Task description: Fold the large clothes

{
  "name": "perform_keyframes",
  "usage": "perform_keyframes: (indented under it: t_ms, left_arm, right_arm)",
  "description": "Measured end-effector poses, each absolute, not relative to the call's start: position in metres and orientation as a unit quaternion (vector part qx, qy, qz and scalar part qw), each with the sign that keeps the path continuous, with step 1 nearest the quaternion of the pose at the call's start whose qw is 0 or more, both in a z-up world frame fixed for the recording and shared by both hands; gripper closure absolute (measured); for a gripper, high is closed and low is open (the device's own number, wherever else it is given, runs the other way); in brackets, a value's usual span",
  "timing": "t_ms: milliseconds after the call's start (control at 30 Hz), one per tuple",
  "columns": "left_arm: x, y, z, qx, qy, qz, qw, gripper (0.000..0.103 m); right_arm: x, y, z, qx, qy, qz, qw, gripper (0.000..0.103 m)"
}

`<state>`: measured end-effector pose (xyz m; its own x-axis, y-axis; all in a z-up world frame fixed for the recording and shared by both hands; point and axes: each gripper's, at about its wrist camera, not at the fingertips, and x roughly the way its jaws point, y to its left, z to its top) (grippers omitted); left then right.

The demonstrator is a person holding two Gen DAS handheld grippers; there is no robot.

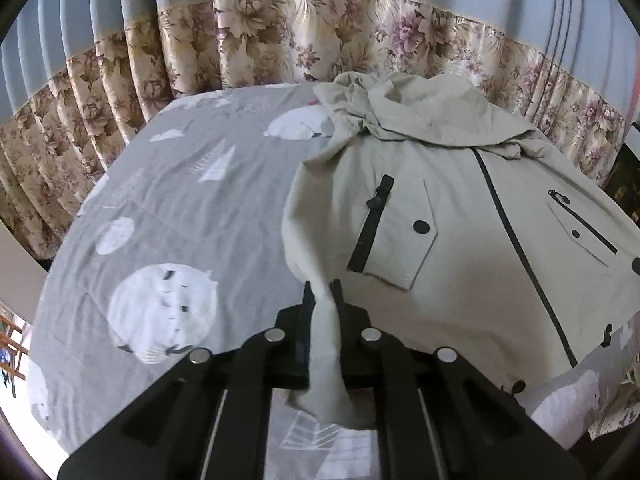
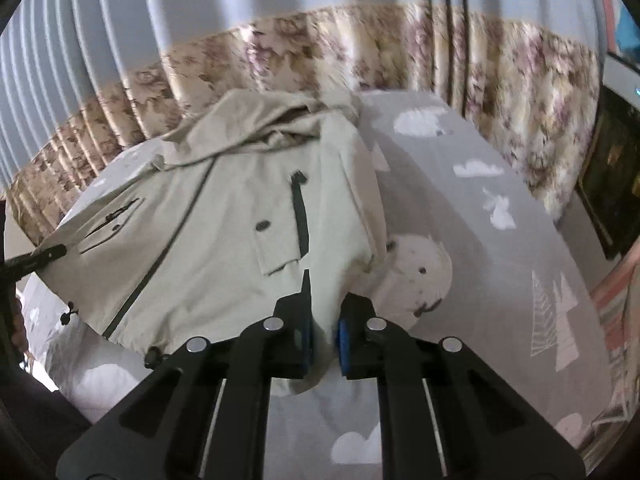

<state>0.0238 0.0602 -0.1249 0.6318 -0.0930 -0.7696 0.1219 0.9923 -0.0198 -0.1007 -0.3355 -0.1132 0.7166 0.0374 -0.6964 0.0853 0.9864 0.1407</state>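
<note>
A pale beige hooded jacket [image 1: 452,216] with black zips and snaps lies front up on the bed, hood toward the curtain. My left gripper [image 1: 322,292] is shut on a fold of the jacket's left sleeve, and the cloth hangs down between the fingers. In the right wrist view the jacket [image 2: 224,216] lies to the left. My right gripper [image 2: 324,292] is shut on the jacket's right sleeve near the lower hem. The left gripper's tip [image 2: 40,256] shows at the far left edge.
The bed has a grey sheet [image 1: 168,200] printed with white circles, clouds and trees. A floral and blue curtain [image 1: 280,32] hangs behind the bed. A dark cabinet [image 2: 612,184] stands to the right of the bed.
</note>
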Motion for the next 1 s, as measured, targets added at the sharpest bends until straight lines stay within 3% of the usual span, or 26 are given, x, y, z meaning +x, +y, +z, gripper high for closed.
perform_keyframes:
  t_ms: [200, 600, 833, 1000]
  left_arm:
    - [0.051, 0.061, -0.121, -0.012, 0.429, -0.070, 0.900, 0.095]
    - [0.165, 0.027, -0.042, 0.072, 0.312, -0.062, 0.945, 0.094]
    - [0.277, -0.005, -0.043, 0.123, 0.305, -0.046, 0.943, 0.094]
    - [0.357, -0.014, -0.082, 0.124, 0.359, -0.052, 0.924, 0.092]
  right_arm:
    - [-0.081, -0.361, -0.120, 0.144, 0.373, -0.012, 0.916, 0.093]
    - [0.048, -0.362, -0.033, 0.020, 0.269, -0.038, 0.962, 0.093]
    - [0.189, -0.378, -0.026, -0.029, 0.300, -0.066, 0.951, 0.093]
    - [0.268, -0.387, -0.058, -0.051, 0.364, -0.078, 0.927, 0.093]
